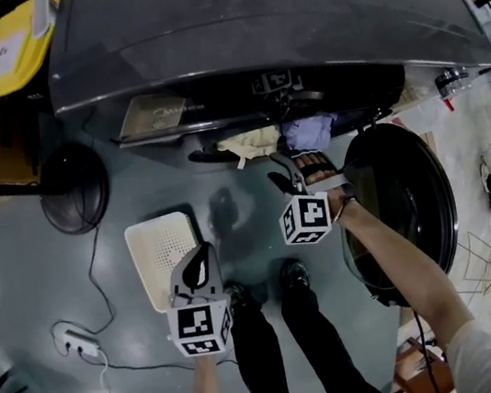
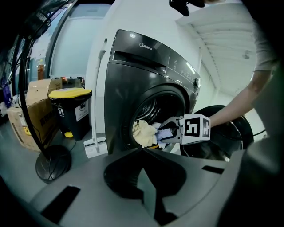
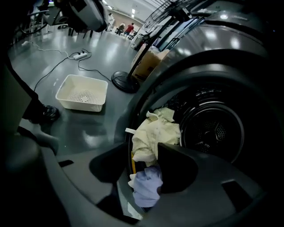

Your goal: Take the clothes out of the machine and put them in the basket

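Right gripper [image 1: 302, 169] is held with jaws parted around a blue cloth [image 3: 146, 188] at the washer [image 2: 133, 88] door, left gripper [image 1: 201, 256] is clenched, empty.

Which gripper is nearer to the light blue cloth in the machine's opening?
Right. The right gripper is at the machine, with the light blue cloth between its jaws. The left gripper hangs over the floor beside the basket.

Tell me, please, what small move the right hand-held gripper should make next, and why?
Probably close the right hand-held gripper on the pale blue cloth. Its jaws stand apart around that cloth at the mouth of the machine, so nothing is gripped yet.
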A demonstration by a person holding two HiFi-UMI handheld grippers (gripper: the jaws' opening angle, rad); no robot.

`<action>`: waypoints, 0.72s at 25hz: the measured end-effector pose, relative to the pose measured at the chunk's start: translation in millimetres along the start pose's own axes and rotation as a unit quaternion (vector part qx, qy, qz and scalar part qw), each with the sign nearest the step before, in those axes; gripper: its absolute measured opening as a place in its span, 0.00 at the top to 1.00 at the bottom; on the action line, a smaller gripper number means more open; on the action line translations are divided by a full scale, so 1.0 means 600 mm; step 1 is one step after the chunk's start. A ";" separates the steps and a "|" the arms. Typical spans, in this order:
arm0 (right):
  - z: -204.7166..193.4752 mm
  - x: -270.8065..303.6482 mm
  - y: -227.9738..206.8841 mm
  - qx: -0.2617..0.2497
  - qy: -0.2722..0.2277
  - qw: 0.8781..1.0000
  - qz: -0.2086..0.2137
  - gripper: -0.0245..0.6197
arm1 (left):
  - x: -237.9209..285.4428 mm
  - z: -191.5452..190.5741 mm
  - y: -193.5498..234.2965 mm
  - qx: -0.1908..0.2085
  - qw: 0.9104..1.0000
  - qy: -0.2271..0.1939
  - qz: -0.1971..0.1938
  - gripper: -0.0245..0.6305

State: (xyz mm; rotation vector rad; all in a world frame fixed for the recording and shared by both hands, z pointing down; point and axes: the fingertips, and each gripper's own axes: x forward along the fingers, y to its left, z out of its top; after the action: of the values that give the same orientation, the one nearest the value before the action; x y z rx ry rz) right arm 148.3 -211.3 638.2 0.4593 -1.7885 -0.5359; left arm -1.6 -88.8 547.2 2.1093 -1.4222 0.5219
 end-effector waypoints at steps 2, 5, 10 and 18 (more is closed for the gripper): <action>-0.001 0.017 -0.003 -0.004 0.003 1.000 -0.004 0.50 | 0.000 -0.007 0.002 -0.001 1.000 0.002 0.001 0.93; -0.001 0.043 -0.017 -0.008 0.003 1.000 -0.016 0.41 | -0.001 -0.012 0.010 0.001 1.000 0.003 0.004 0.93; -0.001 0.088 -0.032 -0.032 0.010 0.999 -0.019 0.34 | -0.003 -0.014 0.029 0.003 1.000 -0.001 0.014 0.93; -0.020 0.158 -0.060 -0.036 0.036 0.998 -0.020 0.23 | 0.004 -0.040 0.045 -0.010 1.000 -0.003 0.018 0.93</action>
State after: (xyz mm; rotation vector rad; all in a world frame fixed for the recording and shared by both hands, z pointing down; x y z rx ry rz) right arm 135.6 -295.2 694.7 0.4600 -1.6877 -0.6036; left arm -26.3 -83.6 573.3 2.0751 -1.4662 0.5134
